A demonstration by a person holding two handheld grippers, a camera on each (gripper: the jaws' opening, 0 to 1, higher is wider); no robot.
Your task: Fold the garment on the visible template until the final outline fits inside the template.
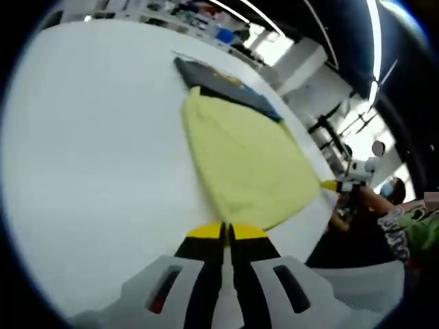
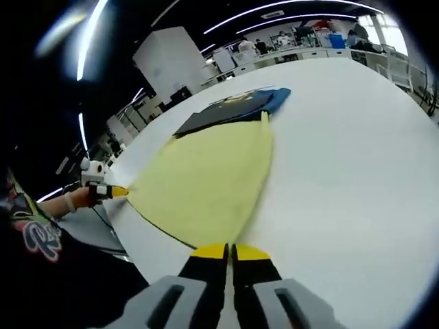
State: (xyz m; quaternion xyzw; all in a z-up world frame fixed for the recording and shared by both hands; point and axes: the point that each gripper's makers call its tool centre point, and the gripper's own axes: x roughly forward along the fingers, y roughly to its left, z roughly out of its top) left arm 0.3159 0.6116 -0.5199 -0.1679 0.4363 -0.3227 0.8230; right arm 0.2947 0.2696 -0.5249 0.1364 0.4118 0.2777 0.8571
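Observation:
A pale yellow garment (image 1: 247,157) (image 2: 206,178) lies spread on the white table (image 1: 89,151) (image 2: 357,171). Its far end overlaps a dark template (image 1: 226,86) (image 2: 223,110) with a blue corner. In the left gripper view my left gripper (image 1: 227,232) is shut at the garment's near edge, jaws together on the cloth. My right gripper (image 1: 337,184) comes in from the right, pinching the other near corner. In the right gripper view my right gripper (image 2: 230,252) is shut on the garment's edge. There the left gripper (image 2: 110,191) holds the corner at the left. The hem runs taut between them.
The table edge runs close behind the held hem. A person's patterned sleeve (image 1: 401,229) (image 2: 31,233) sits beside it. Shelves and benches with clutter (image 1: 206,20) (image 2: 309,38) stand beyond the table's far end. Bare tabletop lies on either side of the garment.

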